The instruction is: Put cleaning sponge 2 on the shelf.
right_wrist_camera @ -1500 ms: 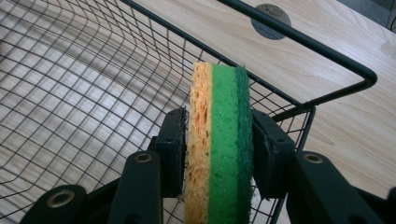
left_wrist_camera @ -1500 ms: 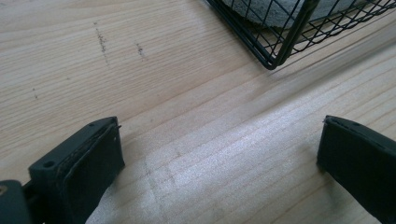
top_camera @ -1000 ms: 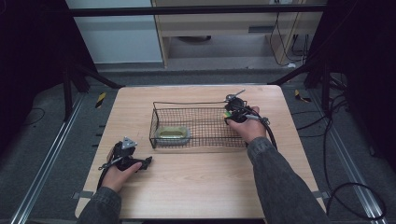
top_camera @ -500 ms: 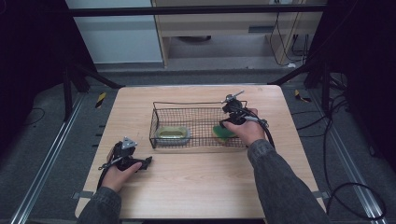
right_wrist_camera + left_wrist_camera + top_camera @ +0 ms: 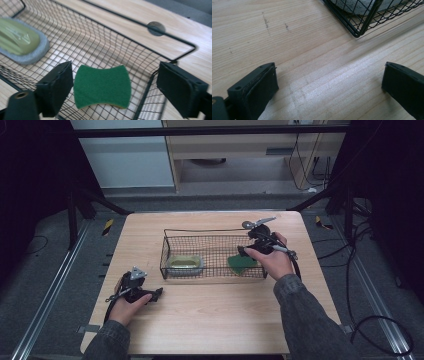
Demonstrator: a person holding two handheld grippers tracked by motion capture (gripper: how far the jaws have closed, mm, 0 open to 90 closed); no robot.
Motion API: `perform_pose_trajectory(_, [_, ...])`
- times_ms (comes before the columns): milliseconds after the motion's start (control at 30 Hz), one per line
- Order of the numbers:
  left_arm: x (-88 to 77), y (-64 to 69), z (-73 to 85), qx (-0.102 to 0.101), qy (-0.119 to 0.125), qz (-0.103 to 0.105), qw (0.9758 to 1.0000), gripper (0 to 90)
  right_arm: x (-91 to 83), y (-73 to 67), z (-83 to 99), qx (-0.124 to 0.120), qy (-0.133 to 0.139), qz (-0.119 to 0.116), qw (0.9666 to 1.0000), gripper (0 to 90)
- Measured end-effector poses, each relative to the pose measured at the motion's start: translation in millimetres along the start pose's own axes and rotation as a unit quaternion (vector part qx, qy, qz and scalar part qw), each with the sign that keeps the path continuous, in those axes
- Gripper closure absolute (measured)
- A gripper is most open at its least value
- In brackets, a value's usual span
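A black wire basket stands mid-table. On its floor at the right end lies a green sponge, flat and free. My right gripper hovers just above it; its jaws have just been opening and stand wide apart, touching nothing. In the right gripper view the sponge lies below and between the jaws of that gripper, inside the basket's rim. A grey-edged green scrubber rests at the basket's left end. My left gripper lies on the table, front left, open.
In the left gripper view, bare wood lies between the jaws of the left gripper, with the basket's near corner beyond. The wooden table has free room in front of the basket. Cables trail on the floor at the right.
The sponge, held over the basket by the right gripper a second ago, now lies on the basket floor. The right gripper has let go and lifted slightly. The left hand stayed put.
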State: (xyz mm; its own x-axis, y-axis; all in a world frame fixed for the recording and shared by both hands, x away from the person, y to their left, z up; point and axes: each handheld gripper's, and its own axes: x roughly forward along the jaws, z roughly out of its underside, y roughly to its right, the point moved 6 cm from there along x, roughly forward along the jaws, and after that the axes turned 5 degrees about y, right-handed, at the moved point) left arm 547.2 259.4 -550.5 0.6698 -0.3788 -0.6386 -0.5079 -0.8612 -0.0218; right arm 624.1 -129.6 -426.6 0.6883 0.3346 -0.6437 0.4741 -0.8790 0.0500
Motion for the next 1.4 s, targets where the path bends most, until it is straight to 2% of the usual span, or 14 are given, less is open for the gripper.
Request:
perform_pose_trajectory(200, [0.0,-0.1,-0.1,0.000,0.000,0.000,1.0000,0.0,-20.5,22.5,8.2,0.026,0.026,0.014,0.9992,8.6])
perform_pose_trajectory(300, [0.2,-0.2,-0.2,0.000,0.000,-0.001,1.0000,0.0,-29.8,35.1,20.8,0.036,0.031,0.021,0.9986,8.7])
perform_pose_trajectory(533, [0.5,-0.3,-0.4,-0.001,0.001,-0.001,1.0000,0.0,-47.5,50.5,47.3,0.047,0.046,0.027,0.9975,9.1])
perform_pose_trajectory(733, [0.5,-0.4,-0.4,0.000,0.001,-0.001,1.0000,0.0,-65.2,63.1,72.4,0.038,0.071,0.040,0.9959,10.8])
perform_pose_trajectory(967, [0.5,-0.3,-0.4,-0.001,0.001,-0.001,1.0000,0.0,-81.3,68.8,113.0,0.050,0.077,0.057,0.9941,9.8])
perform_pose_trajectory(1067, [0.5,-0.2,-0.4,-0.002,0.001,-0.001,1.0000,0.0,-79.8,73.4,130.3,0.067,0.072,0.061,0.9933,10.1])
perform_pose_trajectory(1167, [0.5,-0.2,-0.4,-0.002,0.001,-0.001,1.0000,0.0,-71.3,78.9,146.7,0.095,0.054,0.060,0.9922,10.1])
perform_pose_trajectory(1333, [0.5,-0.2,-0.4,-0.001,0.001,-0.001,1.0000,0.0,-51.8,89.9,163.0,0.094,0.031,0.072,0.9925,10.9])
perform_pose_trajectory(1400, [0.5,-0.2,-0.4,-0.001,0.000,-0.001,1.0000,0.0,-43.2,94.9,166.7,0.103,0.029,0.074,0.9915,11.6])
